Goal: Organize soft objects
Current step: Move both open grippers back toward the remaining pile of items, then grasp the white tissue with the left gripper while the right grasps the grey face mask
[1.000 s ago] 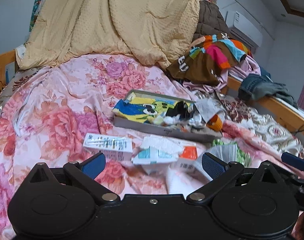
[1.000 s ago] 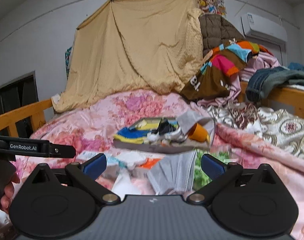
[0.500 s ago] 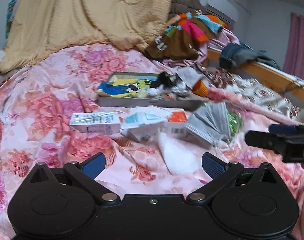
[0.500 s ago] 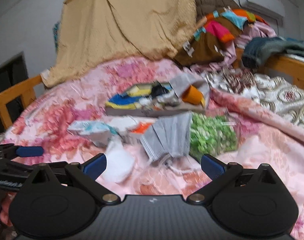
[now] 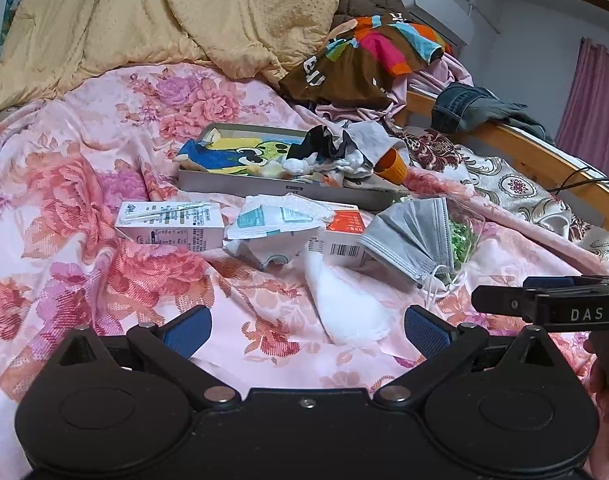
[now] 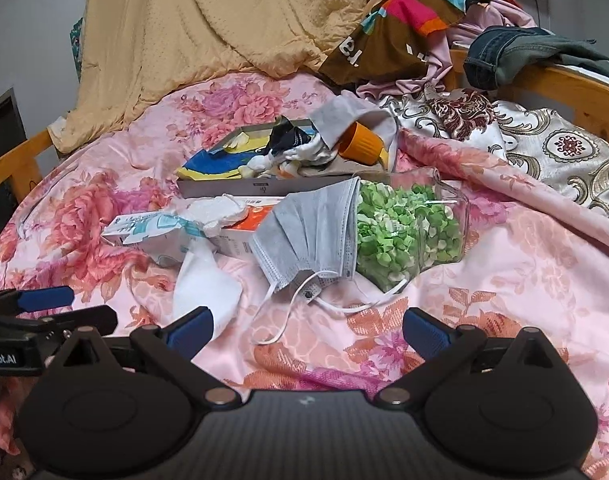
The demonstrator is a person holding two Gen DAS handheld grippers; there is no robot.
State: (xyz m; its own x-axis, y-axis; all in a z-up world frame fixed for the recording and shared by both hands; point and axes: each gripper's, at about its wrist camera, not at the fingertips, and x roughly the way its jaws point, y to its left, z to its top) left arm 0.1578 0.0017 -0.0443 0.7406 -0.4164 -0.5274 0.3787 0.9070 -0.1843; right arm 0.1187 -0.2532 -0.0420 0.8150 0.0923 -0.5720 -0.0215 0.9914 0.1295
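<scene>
A stack of grey face masks (image 6: 312, 228) lies on the pink floral bedspread, against a clear container of green bits (image 6: 408, 232); the masks also show in the left wrist view (image 5: 412, 236). A white cloth (image 5: 348, 304) (image 6: 206, 284) lies in front of the small cartons. A flat grey box (image 5: 280, 188) holds a cartoon cloth, socks and an orange cup (image 6: 360, 144). My left gripper (image 5: 308, 328) is open and empty, just before the white cloth. My right gripper (image 6: 308, 330) is open and empty, just before the mask straps.
Small cartons (image 5: 170, 226) and an orange-topped box (image 5: 342, 236) lie in a row. A tan quilt (image 5: 164, 20) and piled clothes (image 5: 364, 64) sit at the back. A wooden bed rail (image 5: 516, 152) with jeans runs along the right.
Both grippers have moved forward and lower toward the clutter; the masks and white cloth appear nearer. Both stay open.
</scene>
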